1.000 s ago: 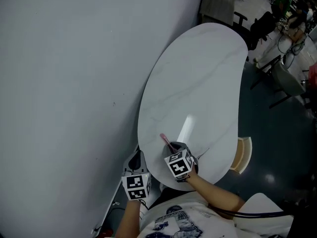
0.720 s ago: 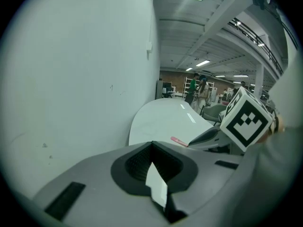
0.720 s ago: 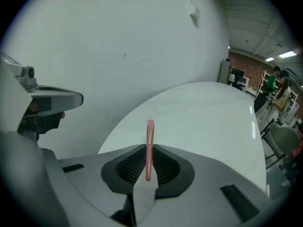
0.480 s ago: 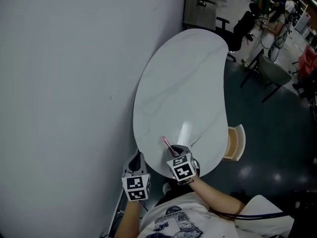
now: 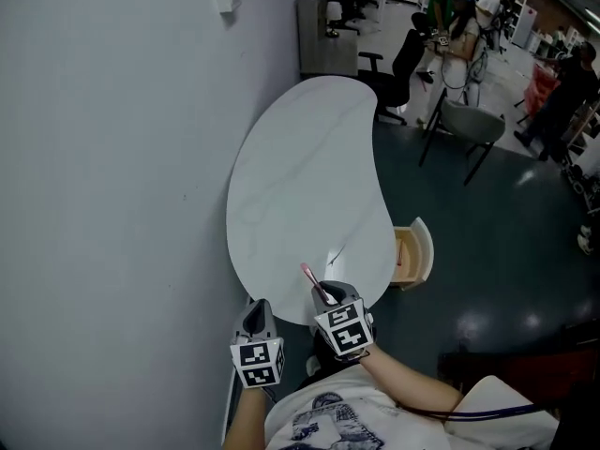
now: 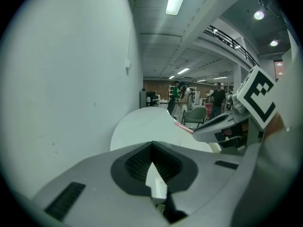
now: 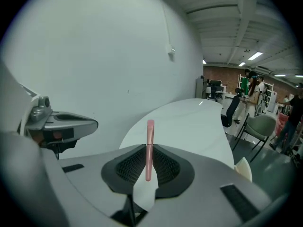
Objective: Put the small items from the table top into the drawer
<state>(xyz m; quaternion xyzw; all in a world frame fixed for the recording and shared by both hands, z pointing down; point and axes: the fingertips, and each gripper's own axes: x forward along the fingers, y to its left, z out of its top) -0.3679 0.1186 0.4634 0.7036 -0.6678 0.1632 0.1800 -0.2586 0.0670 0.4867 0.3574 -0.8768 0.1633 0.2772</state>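
My right gripper is shut on a thin pink stick that pokes up and away from its jaws; the right gripper view shows the pink stick pinched upright between the dark pads. It hovers over the near end of the white kidney-shaped table. A small wooden drawer stands open at the table's right edge. My left gripper hangs shut and empty to the left of the table's near end, close to the wall. In the left gripper view the left gripper has its jaws together with nothing between them.
A grey wall runs along the left of the table. Beyond the table's far end stand office chairs and people. Dark floor lies to the right of the drawer.
Both grippers have drawn back toward me and risen, so the table looks smaller and farther. The pink stick stays held in the right gripper. More of the room and the open drawer have come into view.
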